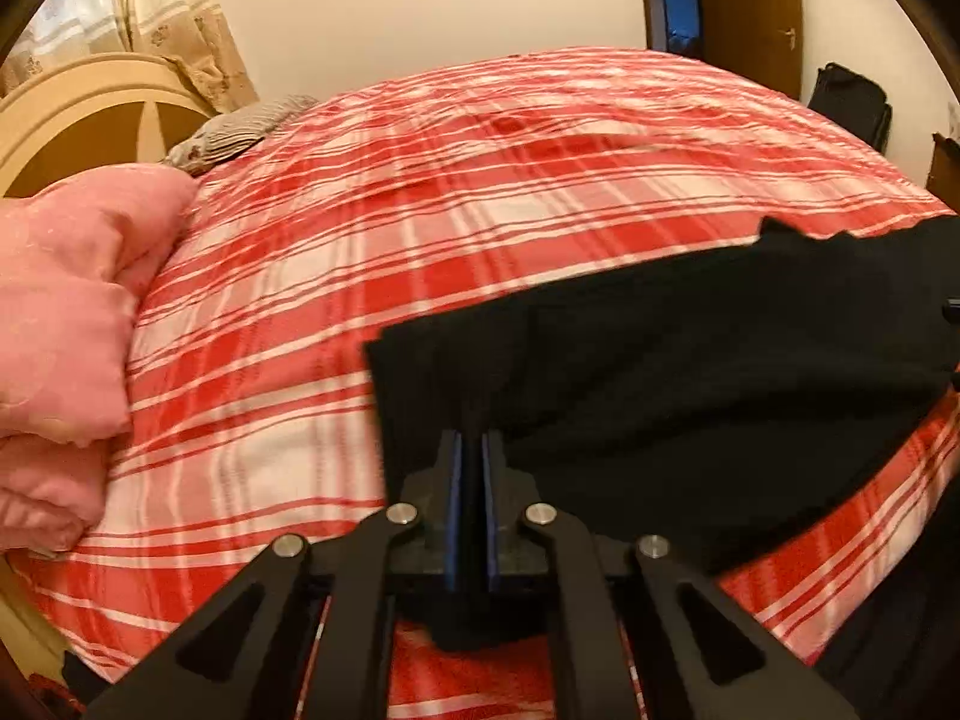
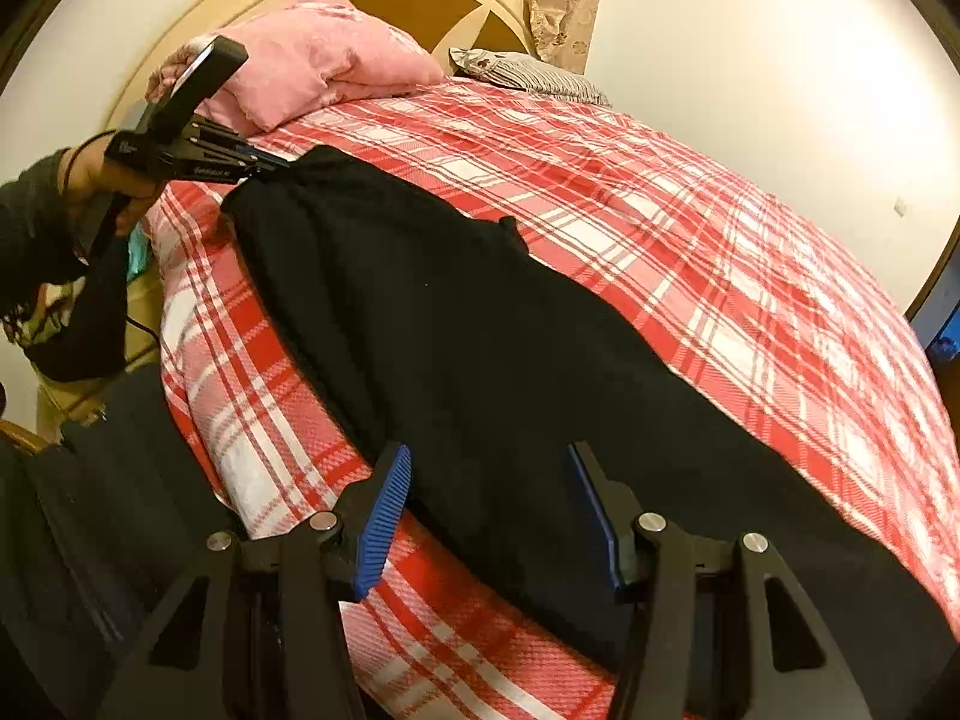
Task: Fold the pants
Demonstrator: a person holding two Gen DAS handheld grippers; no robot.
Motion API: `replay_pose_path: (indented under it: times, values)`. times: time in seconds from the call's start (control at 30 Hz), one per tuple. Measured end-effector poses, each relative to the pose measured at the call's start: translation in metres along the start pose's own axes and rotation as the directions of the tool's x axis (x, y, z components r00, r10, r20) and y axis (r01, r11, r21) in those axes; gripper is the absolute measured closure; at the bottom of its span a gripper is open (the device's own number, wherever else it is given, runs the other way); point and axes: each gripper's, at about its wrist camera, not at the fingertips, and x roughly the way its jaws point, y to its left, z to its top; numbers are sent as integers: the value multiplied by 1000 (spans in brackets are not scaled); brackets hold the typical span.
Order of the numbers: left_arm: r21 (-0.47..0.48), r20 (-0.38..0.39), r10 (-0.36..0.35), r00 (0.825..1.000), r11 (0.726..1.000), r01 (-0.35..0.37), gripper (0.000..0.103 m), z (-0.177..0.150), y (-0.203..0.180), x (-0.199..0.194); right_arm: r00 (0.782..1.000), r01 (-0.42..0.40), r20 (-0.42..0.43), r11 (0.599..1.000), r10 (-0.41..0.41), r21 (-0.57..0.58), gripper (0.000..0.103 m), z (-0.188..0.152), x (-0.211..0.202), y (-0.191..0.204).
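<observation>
Nearest our right wrist camera, the right gripper (image 2: 489, 516) hangs with its blue-padded fingers (image 2: 384, 519) spread wide, holding nothing, just above the near edge of the black pants (image 2: 480, 348). These lie lengthwise along the side of the bed on the red plaid cover (image 2: 720, 252), below the pink pillow (image 2: 312, 66). Our left gripper (image 1: 471, 456) has its fingers pressed together on one end of the pants, lifting that end slightly. We judge the fabric soft, limp and fairly light: it will sag and drape wherever unsupported, and a single layer may slip. We would pinch the near edge through all layers beside the right gripper, so both ends travel together.
</observation>
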Motion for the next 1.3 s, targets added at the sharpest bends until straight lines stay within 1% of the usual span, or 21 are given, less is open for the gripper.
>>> replay_pose_path:
  times: [0.1,0.13,0.17,0.23,0.3,0.33,0.37,0.4,0.43,0.5,0.6,0.67,0.7,0.73,0.8,0.9,1.03,1.1,1.17,1.23,1.3]
  values:
    - [-37,-17,-29,999,999,28,93,-1,8,11,998,-64,9,998,64,-16,48,8,5,12]
    - [-24,-13,-32,999,999,31,93,0,6,12,997,-71,16,997,72,-31,48,12,7,16]
    - [-2,-8,-23,1000,1000,23,89,1,1,12,997,-77,21,996,79,-51,48,16,11,24]
    - [1,0,-31,1000,1000,31,82,2,-3,8,995,-96,0,994,97,-51,48,21,22,30]
    - [-4,24,-19,1000,1000,19,65,1,-9,-1,991,-126,-40,992,126,-16,48,21,37,30]
    - [-3,50,-11,999,1000,11,61,0,-12,-8,983,-165,-82,986,165,6,48,19,45,29]
    - [-1,84,-11,996,1000,11,50,-1,-15,-18,968,-201,-145,979,204,33,48,14,55,29]
    - [5,117,-24,993,1000,24,41,-3,-22,-29,970,-198,-137,980,199,25,48,11,55,30]
    - [19,136,-36,990,999,34,39,-4,-29,-36,974,-194,-122,981,193,9,48,9,51,32]
    - [51,170,-63,983,997,55,39,-5,-44,-46,964,-227,-139,974,226,10,48,8,46,32]
    - [104,161,-141,977,987,126,33,-5,-73,-44,966,-235,-102,971,239,49,48,10,39,25]
    - [144,134,-141,981,982,122,33,-6,-92,-33,970,-204,-115,976,212,79,48,10,44,18]
    - [160,86,-156,984,977,141,33,-9,-101,-21,971,-181,-142,980,191,84,48,8,51,15]
    - [173,-7,-188,982,967,187,33,-13,-109,-5,971,-181,-143,980,191,80,48,6,51,14]
    - [168,29,-175,984,971,167,28,-17,-110,-6,973,-174,-140,982,184,75,48,6,43,14]
    - [131,17,-187,982,974,183,28,-15,-100,-12,983,-150,-97,985,158,91,48,1,22,-2]
    - [99,43,-169,985,981,164,28,-6,-92,-18,998,-19,-50,984,28,179,48,-15,-15,-51]
    - [96,63,-167,984,982,161,26,0,-96,-19,998,49,-40,961,-39,273,48,-29,-35,-87]
    - [97,82,-177,981,981,169,22,4,-100,-20,994,110,-46,921,-100,373,48,-44,-51,-121]
    - [103,86,-182,980,980,173,19,9,-108,-17,986,165,-55,853,-158,496,48,-66,-68,-162]
    - [119,79,-171,982,980,161,18,12,-116,-11,977,205,-74,799,-199,565,48,-84,-79,-186]
